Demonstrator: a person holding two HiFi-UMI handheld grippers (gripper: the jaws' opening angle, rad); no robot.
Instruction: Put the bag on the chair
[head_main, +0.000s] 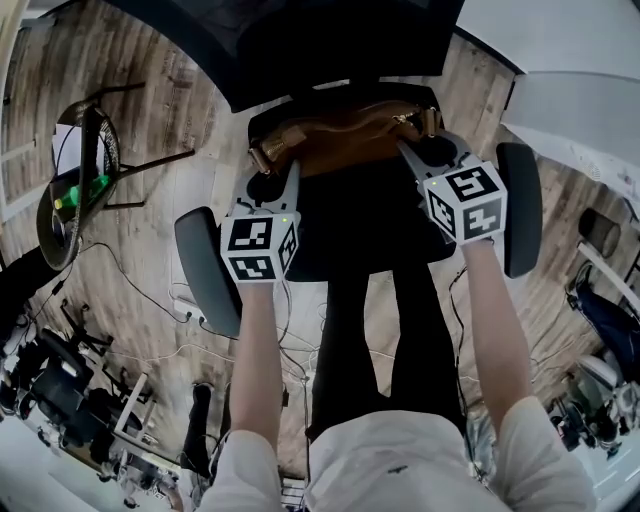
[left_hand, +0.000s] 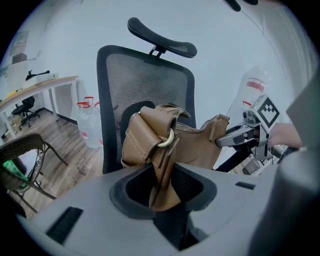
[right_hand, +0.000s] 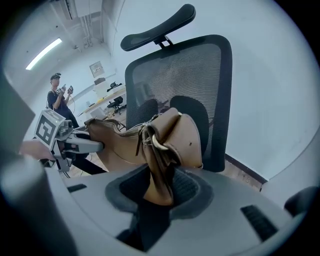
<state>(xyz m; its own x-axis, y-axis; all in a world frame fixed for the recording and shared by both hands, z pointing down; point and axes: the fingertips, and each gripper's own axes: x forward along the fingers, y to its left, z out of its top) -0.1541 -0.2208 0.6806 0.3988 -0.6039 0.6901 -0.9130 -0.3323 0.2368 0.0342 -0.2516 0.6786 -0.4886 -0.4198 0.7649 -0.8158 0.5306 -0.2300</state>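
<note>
Over one black chair (head_main: 355, 215) one tan bag (head_main: 345, 140) hangs, perhaps touching the seat; left gripper (head_main: 268, 165) and right gripper (head_main: 425, 135) each clamp one strap end

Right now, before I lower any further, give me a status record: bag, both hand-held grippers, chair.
bag: brown, held stretched between both grippers
left hand-held gripper: shut on one strap end of the bag
right hand-held gripper: shut on the other strap end
chair: black, directly below the bag
mesh backrest: upright behind the bag
bag resting on chair: cannot tell
</note>
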